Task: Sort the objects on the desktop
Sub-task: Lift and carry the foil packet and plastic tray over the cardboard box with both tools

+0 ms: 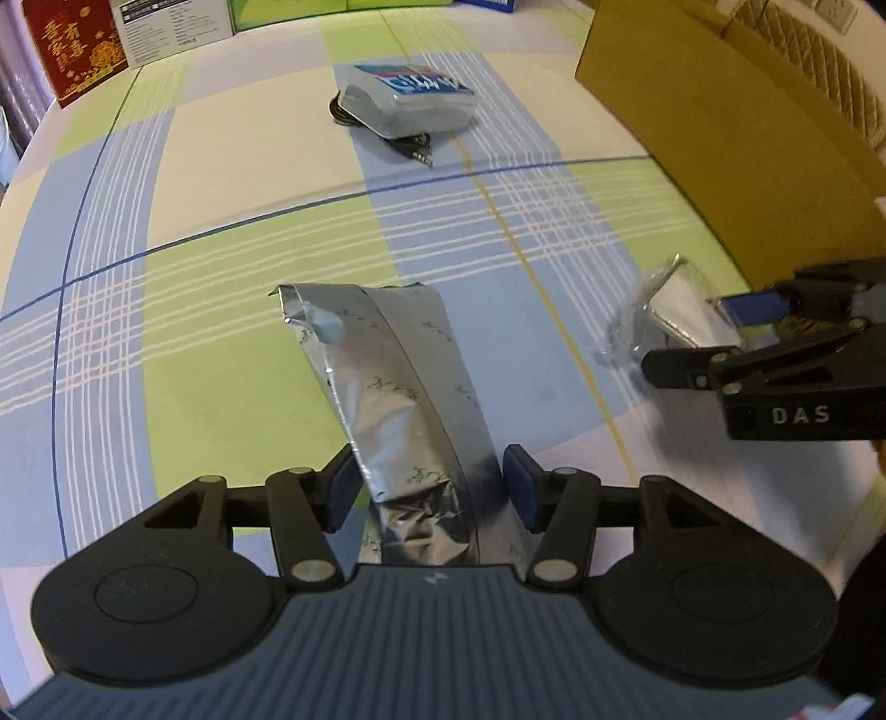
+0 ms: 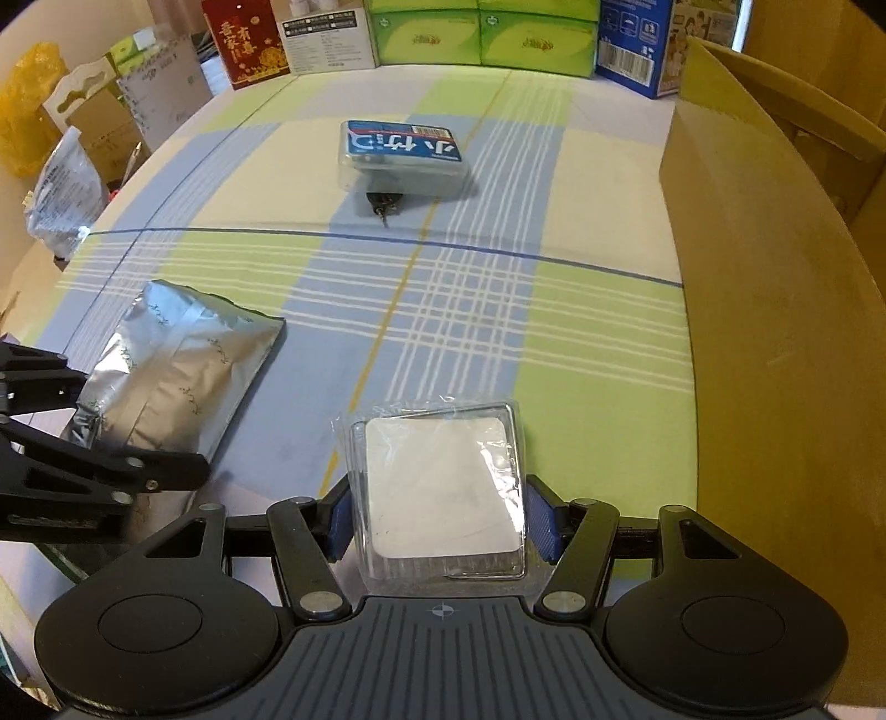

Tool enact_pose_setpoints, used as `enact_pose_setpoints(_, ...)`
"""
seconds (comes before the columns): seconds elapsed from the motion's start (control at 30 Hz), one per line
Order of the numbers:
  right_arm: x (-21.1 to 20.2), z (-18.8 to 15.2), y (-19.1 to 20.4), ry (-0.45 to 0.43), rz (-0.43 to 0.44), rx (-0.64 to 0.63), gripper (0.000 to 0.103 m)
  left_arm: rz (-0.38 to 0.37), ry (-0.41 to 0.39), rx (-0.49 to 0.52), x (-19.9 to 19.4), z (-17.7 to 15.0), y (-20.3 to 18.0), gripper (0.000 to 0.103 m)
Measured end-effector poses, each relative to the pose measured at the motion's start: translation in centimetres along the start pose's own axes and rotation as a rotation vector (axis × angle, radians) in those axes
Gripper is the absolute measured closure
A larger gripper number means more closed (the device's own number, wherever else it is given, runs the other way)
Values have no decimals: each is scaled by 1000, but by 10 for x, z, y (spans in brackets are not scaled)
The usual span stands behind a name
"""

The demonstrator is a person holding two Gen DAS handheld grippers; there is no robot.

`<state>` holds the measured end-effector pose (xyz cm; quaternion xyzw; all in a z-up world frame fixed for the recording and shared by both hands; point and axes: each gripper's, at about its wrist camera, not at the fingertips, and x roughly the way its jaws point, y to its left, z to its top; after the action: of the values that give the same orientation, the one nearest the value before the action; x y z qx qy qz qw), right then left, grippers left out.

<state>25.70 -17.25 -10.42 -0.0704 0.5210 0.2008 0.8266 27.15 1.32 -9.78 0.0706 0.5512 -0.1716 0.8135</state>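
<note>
A silver foil pouch [image 1: 387, 376] sticks forward from my left gripper [image 1: 432, 493], whose blue pads are shut on its near end. The right wrist view shows the same pouch [image 2: 177, 365] low over the tablecloth at the left, with the left gripper [image 2: 119, 426] on it. My right gripper [image 2: 437, 520] is shut on a clear plastic packet [image 2: 437, 487] with a white square inside. In the left wrist view that packet [image 1: 664, 310] and the right gripper [image 1: 698, 338] are at the right edge. A clear box with a blue label [image 2: 404, 155] lies farther back on a black cable [image 2: 379, 207].
A tall cardboard box [image 2: 775, 332] stands along the right side of the plaid tablecloth [image 2: 554, 343]. Red, white, green and blue cartons [image 2: 482, 33] line the far edge. Bags and cardboard [image 2: 66, 188] sit off the table's left side.
</note>
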Motion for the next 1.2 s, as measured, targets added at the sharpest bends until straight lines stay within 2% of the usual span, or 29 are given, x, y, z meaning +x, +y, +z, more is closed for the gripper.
enact_pose_setpoints(0.1,-1,0,2,-1,17,-13,45,2,1,15,3,0,1,53)
enact_pose_setpoints(0.3,4,3,12,-1,-13,-63,45,47,-7,78,8,0,-7,51)
enact_pose_setpoints(0.4,5,2,14,5,-10,-70,45,53,-9,77,8,0,-7,51)
enact_pose_setpoints(0.63,4,3,16,-3,-3,-61,45,57,-13,85,6,-2,-10,64)
enact_pose_setpoints(0.8,2,2,17,-12,-4,-62,45,74,-19,84,3,-5,-13,66)
enact_pose_setpoints(1.2,-7,0,6,-54,2,2,45,55,-47,33,-8,-12,-9,72)
